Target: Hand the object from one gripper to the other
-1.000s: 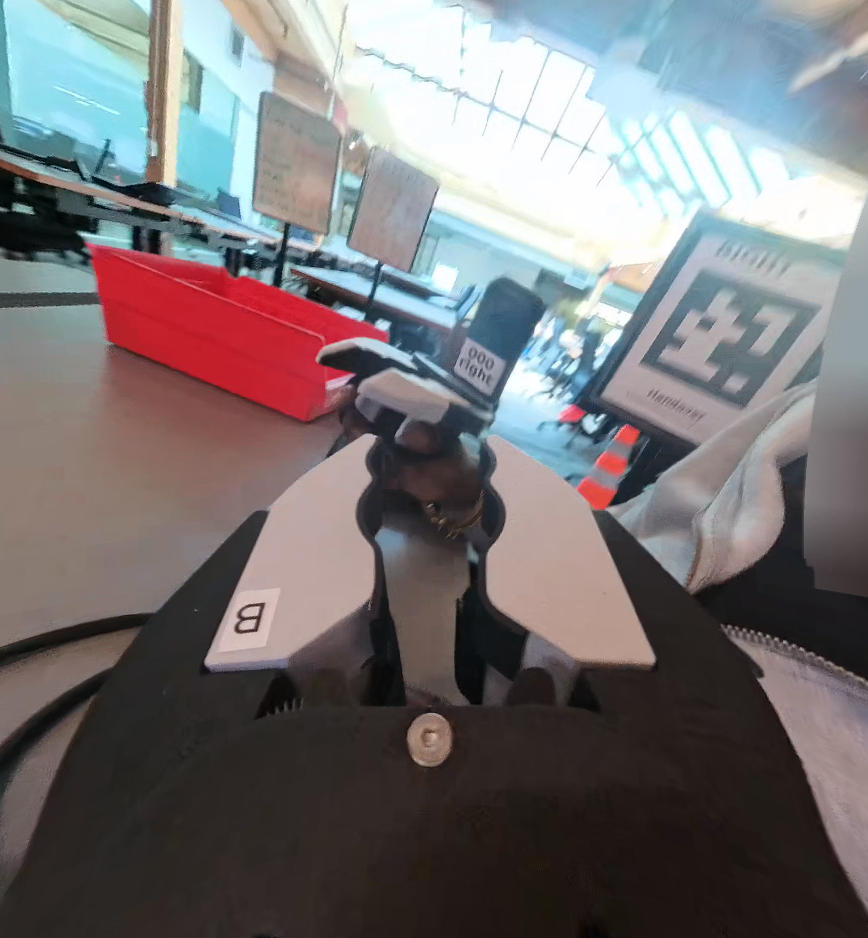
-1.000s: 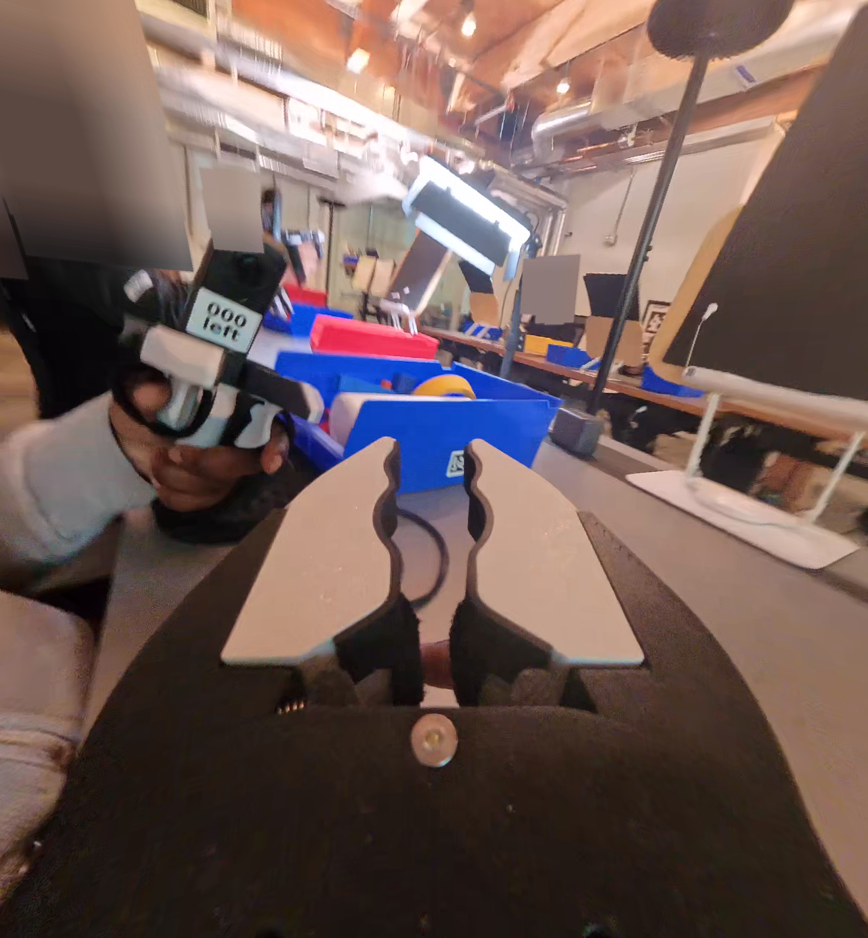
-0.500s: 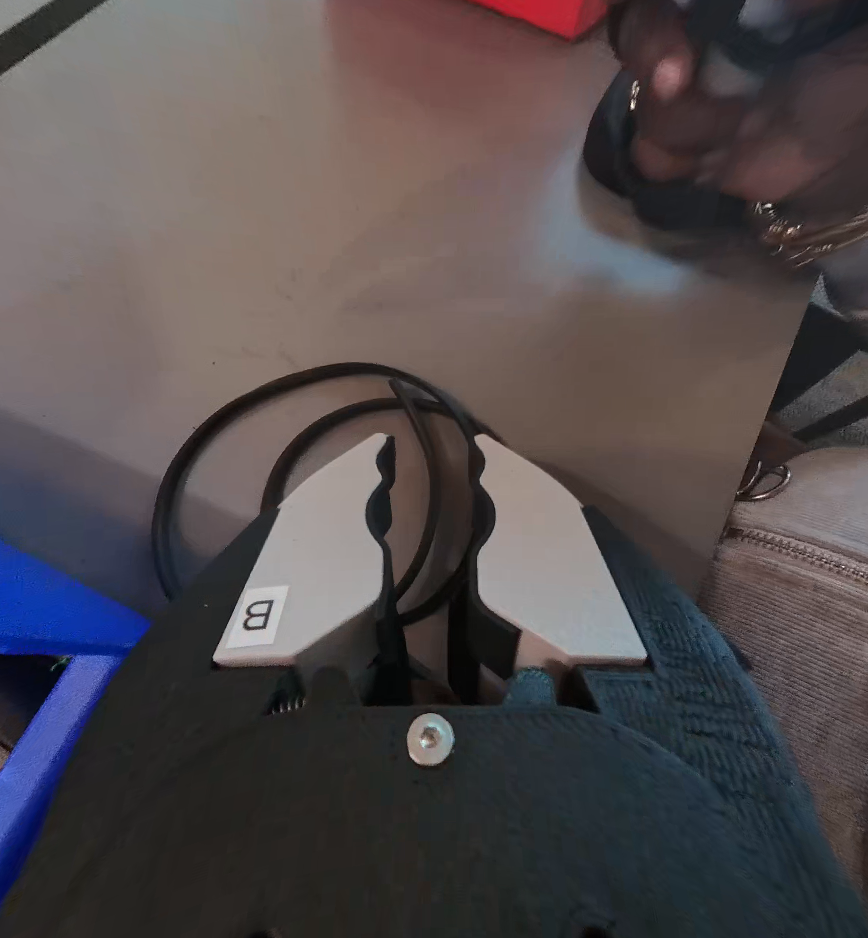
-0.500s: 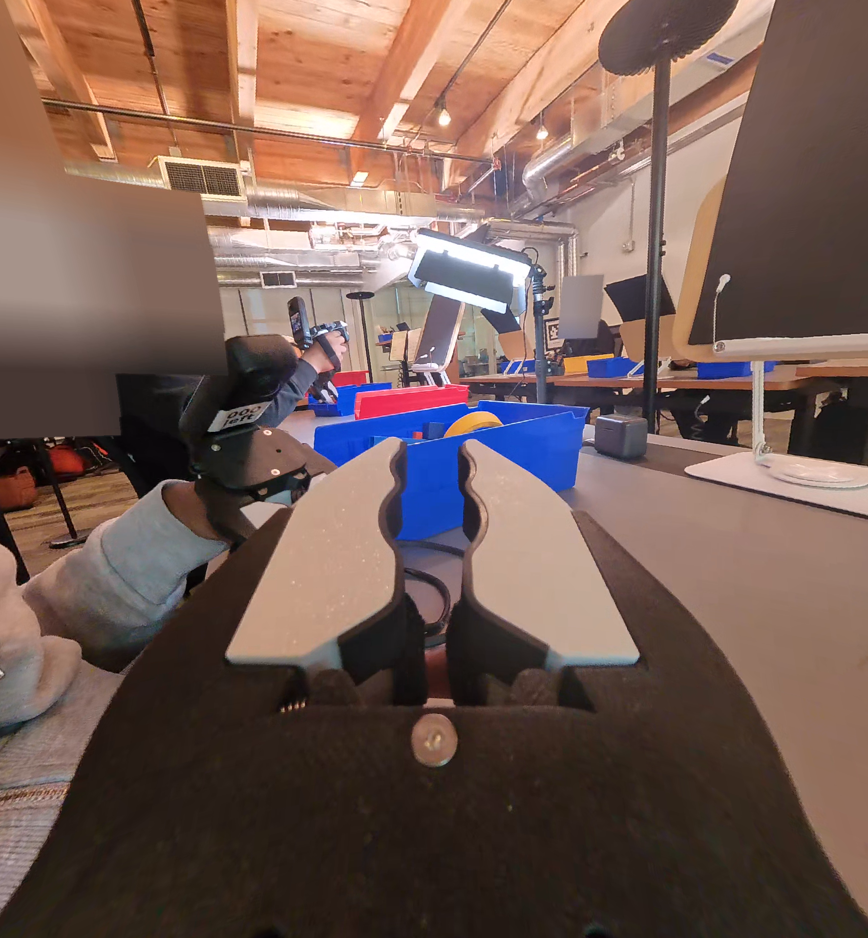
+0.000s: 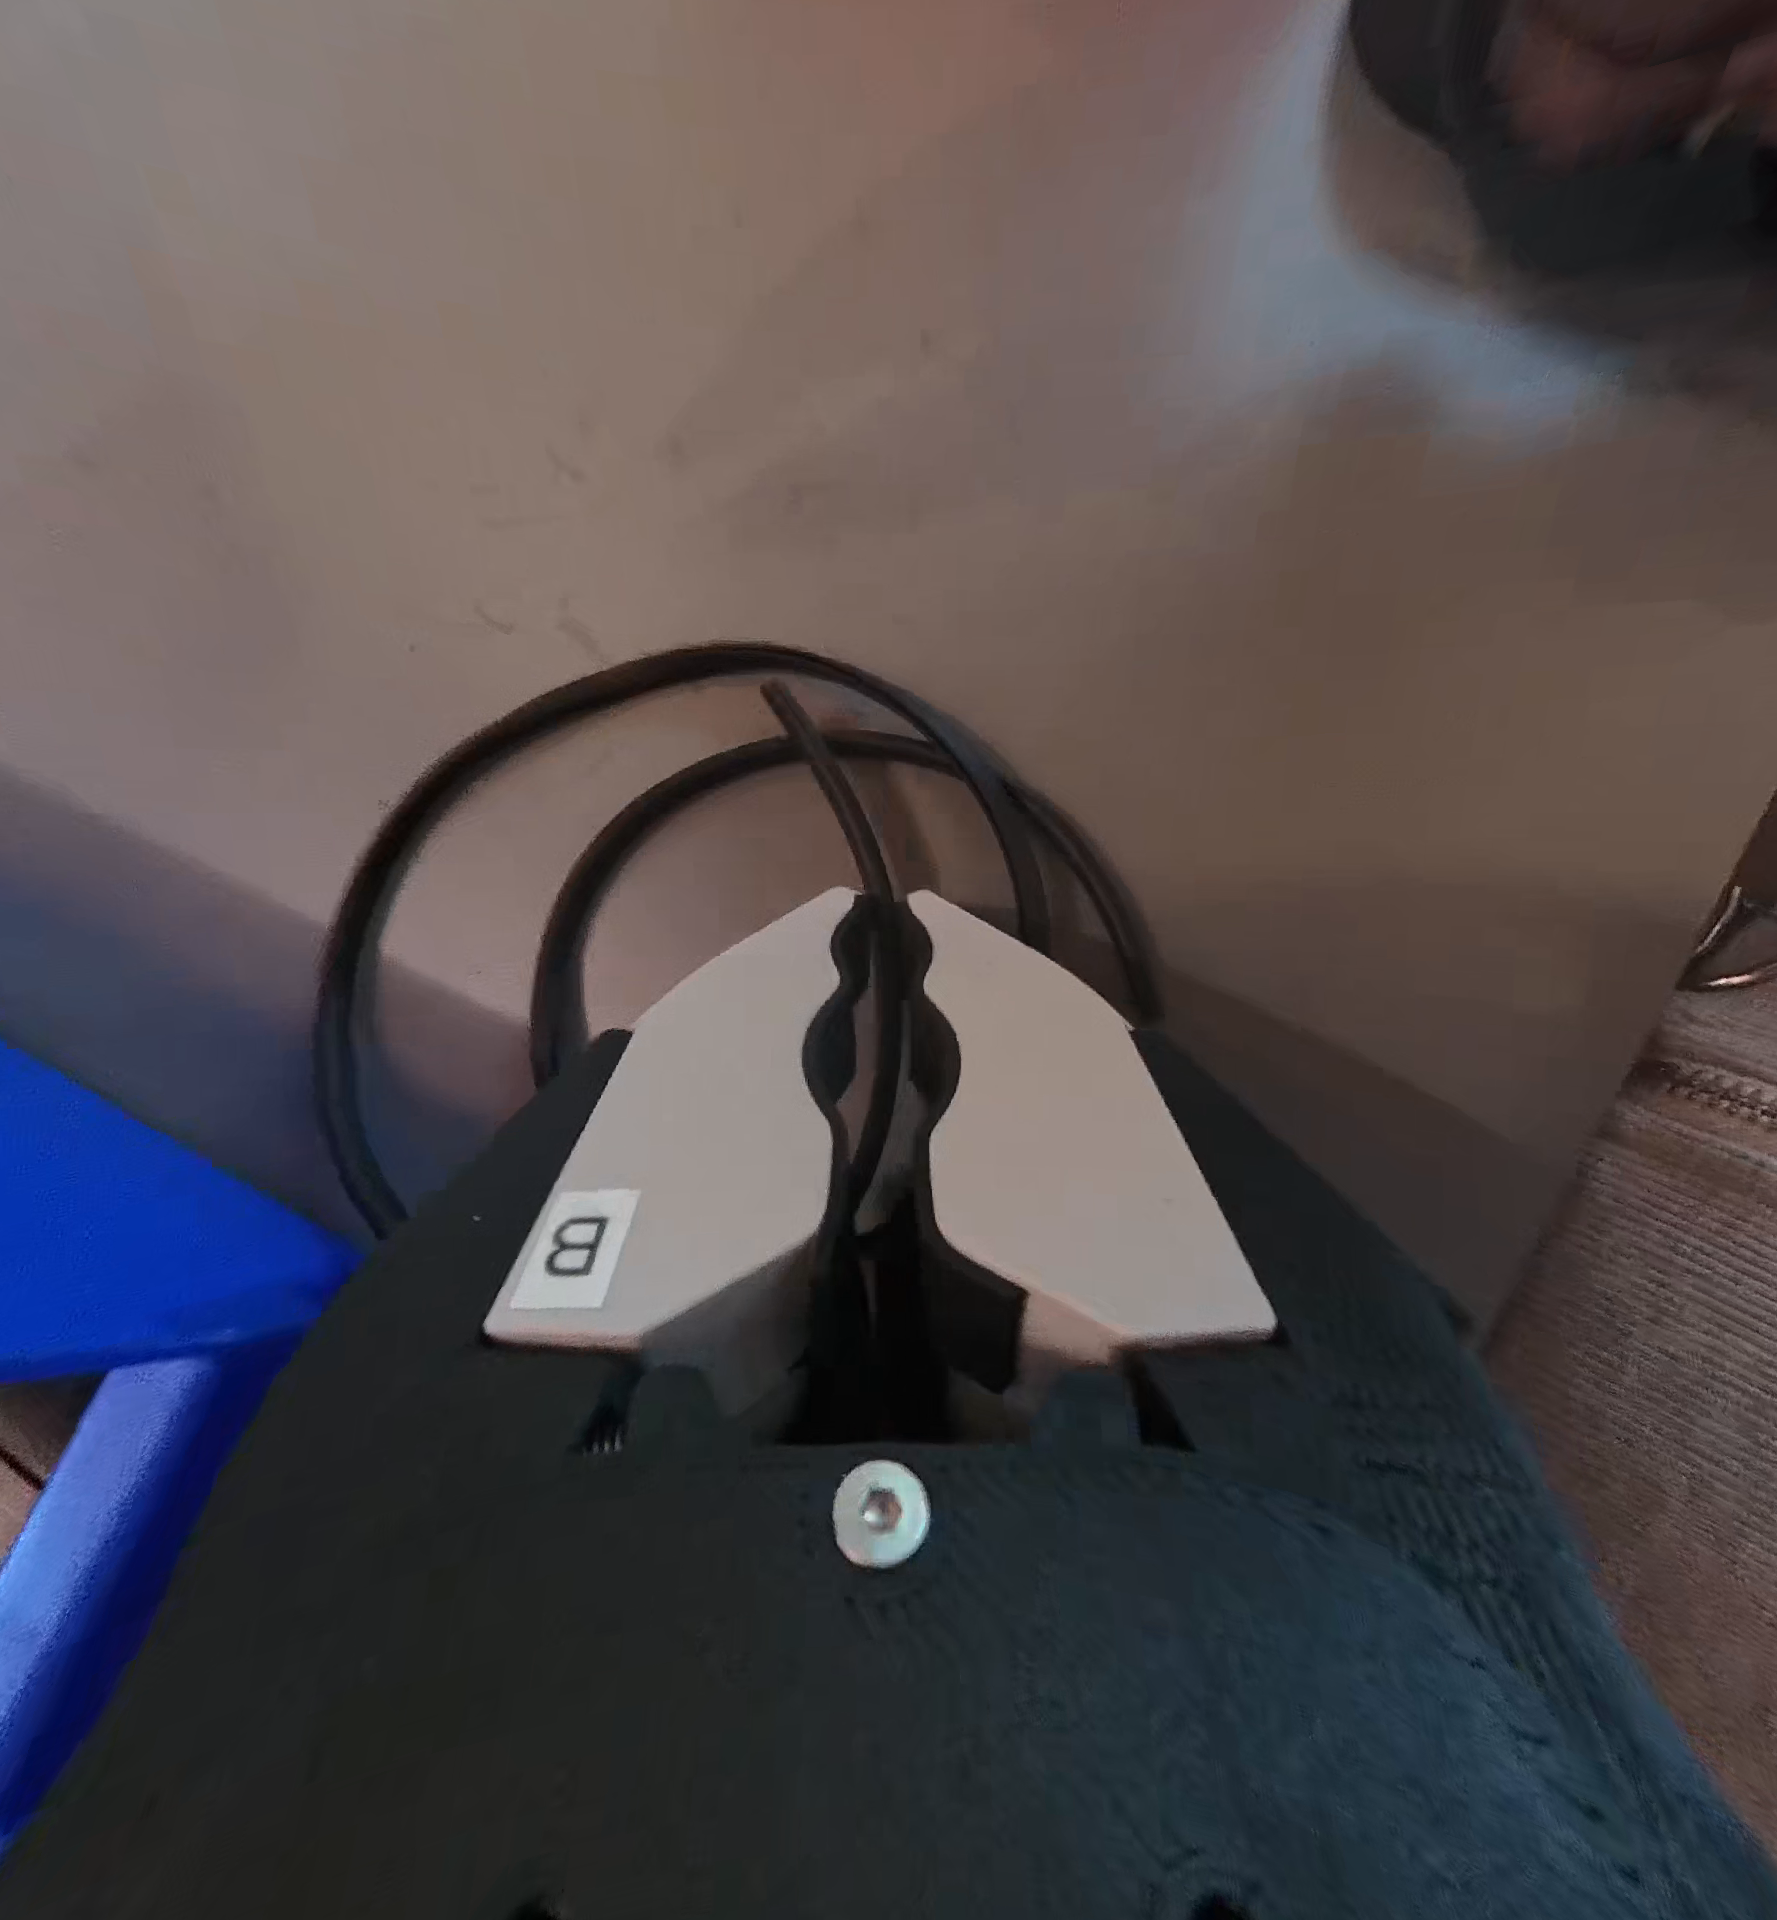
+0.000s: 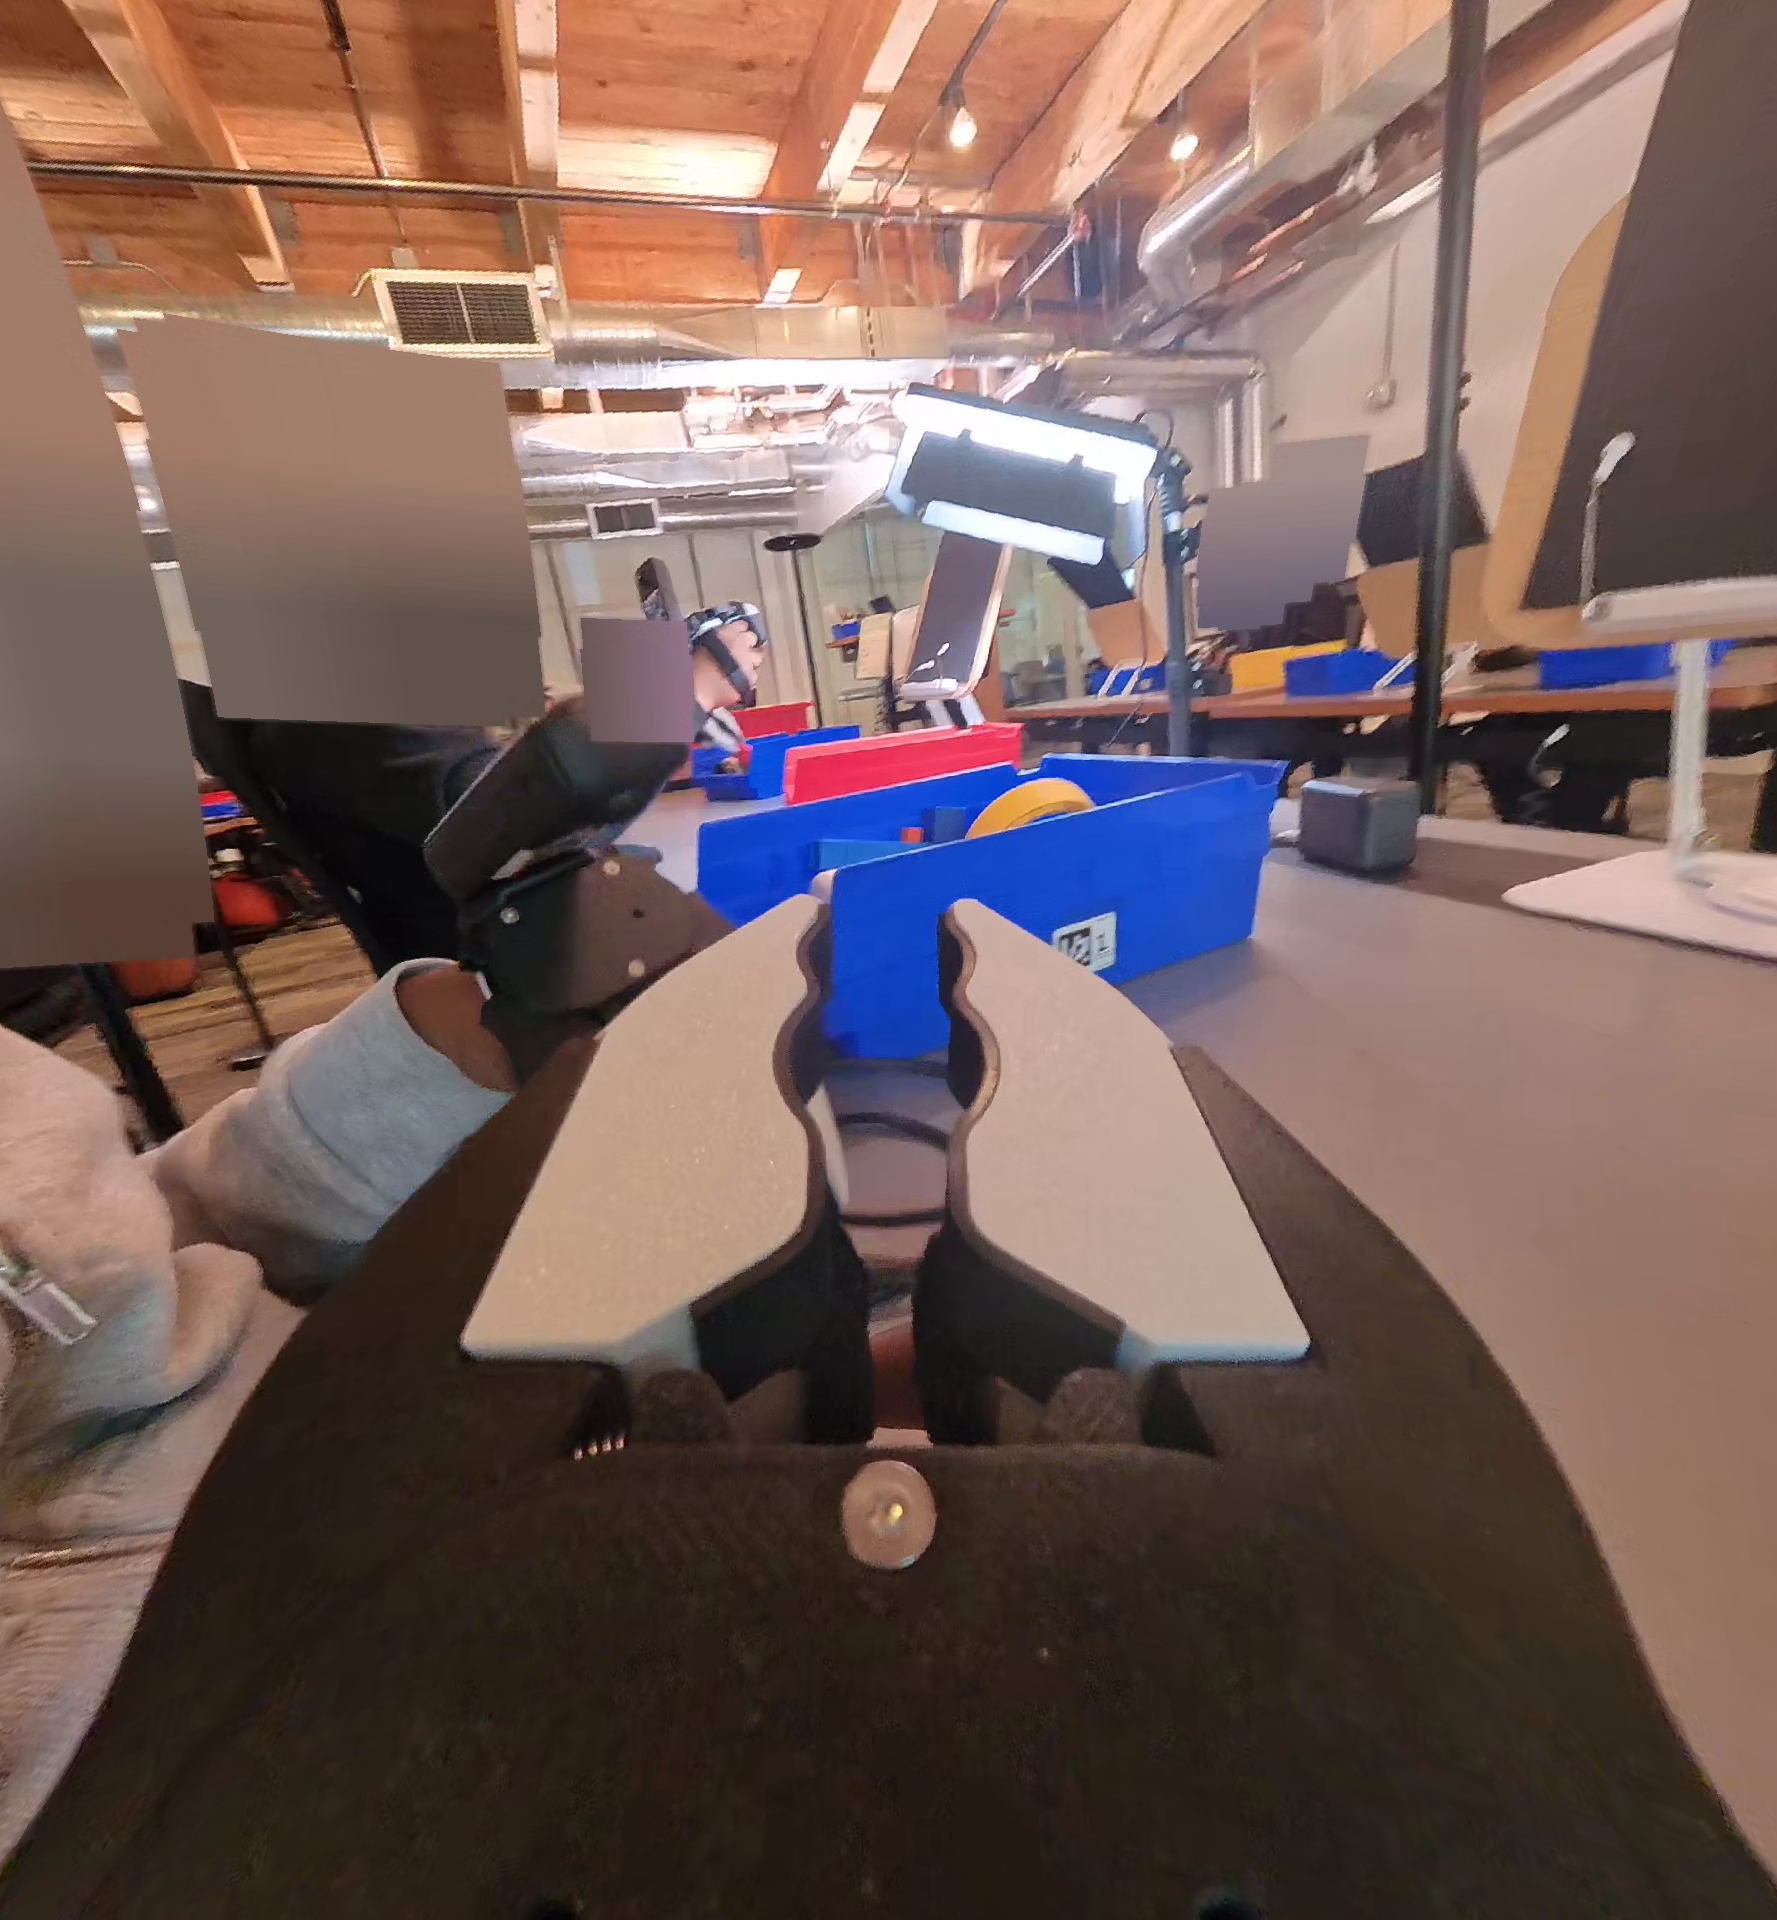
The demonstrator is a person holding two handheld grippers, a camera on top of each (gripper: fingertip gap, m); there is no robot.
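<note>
1. So the black cable [image 5: 655, 717] is coiled on the grey worktop [image 5: 655, 312], one strand pinched in the left gripper [image 5: 882, 914], fingers together.
2. Right gripper [image 6: 879, 914] hovers nearby, fingers apart, holding nothing.
3. Blue bin [image 6: 1071, 894] sits just behind.

Blue bin [image 6: 1050, 894] sitting on grey desk [image 6: 1486, 1091] at 12 o'clock, yellow tape roll [image 6: 1029, 805] lying inside; red bin [image 6: 894, 753] sitting behind it; light panel [image 6: 1019, 483] glowing overhead.

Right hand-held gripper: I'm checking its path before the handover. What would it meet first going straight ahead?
Probably the coiled black cable on the grey table, low between the open right hand-held gripper fingers; beyond stands the blue plastic bin. Depth is unclear.
</note>
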